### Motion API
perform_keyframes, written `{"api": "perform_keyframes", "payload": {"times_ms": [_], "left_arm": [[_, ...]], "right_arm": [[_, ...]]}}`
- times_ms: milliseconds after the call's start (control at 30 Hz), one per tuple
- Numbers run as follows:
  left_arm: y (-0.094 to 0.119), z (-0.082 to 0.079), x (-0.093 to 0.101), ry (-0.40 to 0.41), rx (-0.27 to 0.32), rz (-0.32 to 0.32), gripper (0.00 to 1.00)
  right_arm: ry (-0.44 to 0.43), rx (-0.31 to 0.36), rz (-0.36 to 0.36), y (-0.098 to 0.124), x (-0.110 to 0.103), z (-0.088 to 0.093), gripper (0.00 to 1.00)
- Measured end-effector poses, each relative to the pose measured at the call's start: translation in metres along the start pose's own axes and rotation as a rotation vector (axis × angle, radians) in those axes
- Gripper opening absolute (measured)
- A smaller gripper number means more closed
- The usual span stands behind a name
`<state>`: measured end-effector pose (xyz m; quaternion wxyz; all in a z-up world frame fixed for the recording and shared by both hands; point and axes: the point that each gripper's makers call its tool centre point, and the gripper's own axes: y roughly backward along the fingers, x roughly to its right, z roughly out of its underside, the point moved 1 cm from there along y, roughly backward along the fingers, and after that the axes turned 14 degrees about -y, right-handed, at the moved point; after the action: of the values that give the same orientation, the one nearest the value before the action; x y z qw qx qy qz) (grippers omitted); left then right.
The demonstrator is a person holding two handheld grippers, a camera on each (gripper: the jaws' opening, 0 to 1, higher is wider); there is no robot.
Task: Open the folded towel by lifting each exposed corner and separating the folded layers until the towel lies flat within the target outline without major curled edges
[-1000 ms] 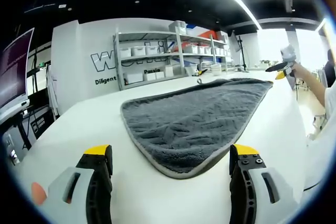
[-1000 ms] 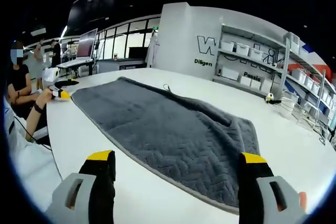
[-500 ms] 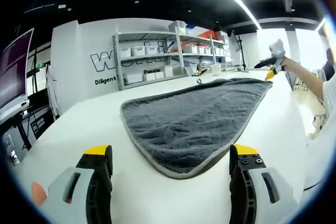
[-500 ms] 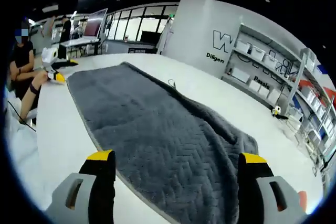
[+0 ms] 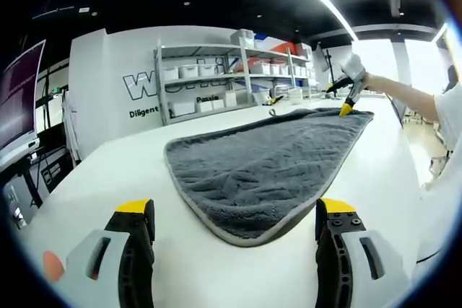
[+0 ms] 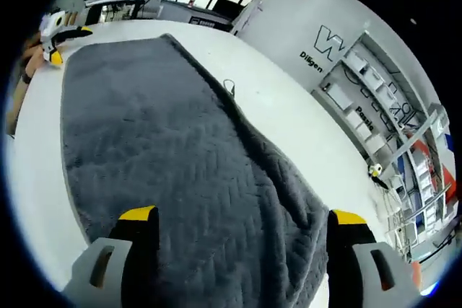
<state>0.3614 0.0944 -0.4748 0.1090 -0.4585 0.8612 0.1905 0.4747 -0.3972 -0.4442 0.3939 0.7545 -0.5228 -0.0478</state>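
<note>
A grey herringbone towel point(image 5: 267, 160) lies lengthwise on the white table point(image 5: 108, 171). My left gripper point(image 5: 235, 210) hovers open just short of its rounded near end, nothing between the jaws. At the far end, a hand holds my right gripper point(image 5: 339, 100) with a yellow tip down by the towel's corner. In the right gripper view the towel point(image 6: 173, 149) stretches away under my open right gripper point(image 6: 242, 216), whose jaws hang over the cloth. A raised fold line runs along the towel's far side. The left gripper point(image 6: 70, 43) shows small at the towel's other end.
Metal shelving with white bins point(image 5: 231, 77) stands against the lettered wall behind the table. A thin cable loop point(image 6: 229, 86) and a small yellow object point(image 6: 374, 169) lie on the table past the towel. A monitor point(image 5: 18, 99) stands at the left.
The right gripper has swung in from the table's edge and dipped low over the towel's end, so the towel fills more of its view. The left gripper has stayed still.
</note>
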Motion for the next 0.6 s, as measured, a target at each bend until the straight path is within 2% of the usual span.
{"api": "perform_keyframes", "payload": {"times_ms": [33,167,267,400,600], "left_arm": [[0.0,0.0,0.0,0.0,0.001,0.001,0.91],[0.0,-0.001,0.0,0.0,0.002,0.002,0.91],[0.0,-0.001,0.0,0.0,0.004,0.003,0.91],[0.0,-0.002,0.0,0.003,0.008,0.005,0.91],[-0.001,-0.003,0.0,0.003,0.01,0.01,0.91]], "right_arm": [[0.004,-0.004,0.002,-0.009,0.011,-0.005,0.97],[-0.004,-0.005,0.019,-0.024,0.016,-0.016,0.95],[-0.018,-0.015,0.042,-0.047,0.029,-0.029,0.94],[-0.048,-0.022,0.089,-0.062,0.038,-0.038,0.88],[-0.07,-0.051,0.153,-0.081,0.045,-0.041,0.76]]}}
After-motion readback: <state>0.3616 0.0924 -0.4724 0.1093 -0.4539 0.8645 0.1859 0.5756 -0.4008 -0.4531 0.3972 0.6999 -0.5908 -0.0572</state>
